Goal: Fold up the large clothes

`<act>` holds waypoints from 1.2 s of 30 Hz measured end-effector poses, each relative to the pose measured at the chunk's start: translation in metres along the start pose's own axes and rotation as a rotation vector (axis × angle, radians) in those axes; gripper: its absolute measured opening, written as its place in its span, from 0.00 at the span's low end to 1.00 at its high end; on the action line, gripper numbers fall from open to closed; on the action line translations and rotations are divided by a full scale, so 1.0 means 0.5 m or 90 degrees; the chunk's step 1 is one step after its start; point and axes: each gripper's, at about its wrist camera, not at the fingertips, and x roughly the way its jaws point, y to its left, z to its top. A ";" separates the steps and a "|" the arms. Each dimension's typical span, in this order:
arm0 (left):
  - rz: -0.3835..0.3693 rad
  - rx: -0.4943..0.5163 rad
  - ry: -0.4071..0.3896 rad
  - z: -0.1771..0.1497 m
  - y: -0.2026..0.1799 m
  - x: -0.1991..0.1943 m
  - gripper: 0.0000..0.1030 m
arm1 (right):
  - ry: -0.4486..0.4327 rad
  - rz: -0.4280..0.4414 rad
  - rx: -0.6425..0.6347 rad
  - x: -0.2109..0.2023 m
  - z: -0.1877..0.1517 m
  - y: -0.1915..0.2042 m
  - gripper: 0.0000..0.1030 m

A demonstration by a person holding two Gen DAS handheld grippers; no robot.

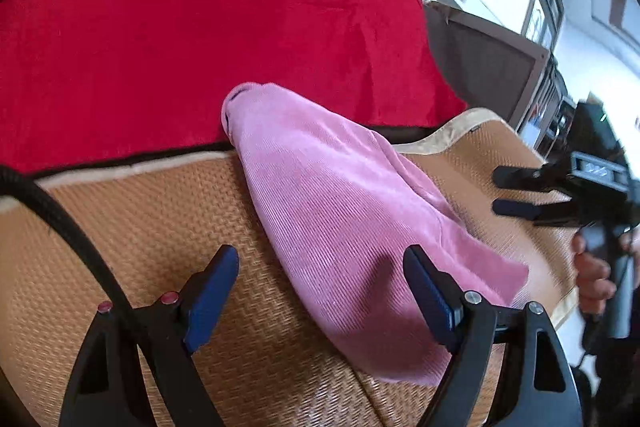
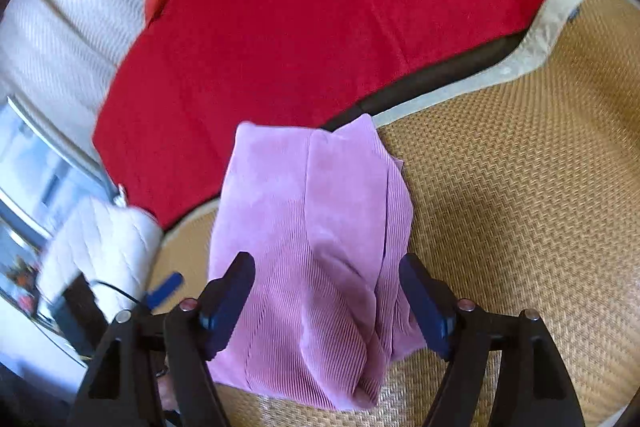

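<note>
A: Two grippers, both empty. Left gripper (image 1: 320,291): jaws wide apart, poised above the near edge of the pink garment (image 1: 340,219), holding nothing; whether the right-hand pad brushes the cloth cannot be told. Right gripper (image 2: 326,301): jaws equally wide, the garment's near end lying between and below them, nothing pinched.

B: The garment itself?

A: One pink ribbed piece, already folded into a long narrow bundle. It lies on the woven mat (image 2: 520,207), near end toward the grippers, far end reaching the mat's pale border and overlapping the red cloth (image 2: 320,19) behind. A lengthwise fold edge runs down its middle in the right wrist view.

B: Step in hand?

A: By my reading, between folds. The lengthwise folding looks done; a crosswise fold looks to be what remains.

B: Next move?

A: Likely each gripper drops to a near corner, closes on all layers together, and carries that end over toward the far end. Thick ribbed cloth; layers may slip apart if only the top one is caught.

B: Further back?

A: White quilted item (image 2: 100,251) off the mat's left, a curtain (image 2: 60,39) beyond. In the left wrist view, the right gripper appears at the far right, a hand (image 1: 592,275) on its grip.
</note>
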 end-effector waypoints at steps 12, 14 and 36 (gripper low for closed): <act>0.084 0.047 -0.008 0.003 -0.019 0.020 0.82 | 0.023 0.069 0.102 0.047 0.037 -0.085 0.76; 0.095 0.057 -0.012 0.003 -0.024 0.021 0.82 | 0.025 0.064 0.095 0.050 0.038 -0.082 0.76; 0.103 0.063 -0.022 -0.001 -0.034 0.028 0.82 | 0.038 0.071 0.090 0.140 0.037 -0.091 0.76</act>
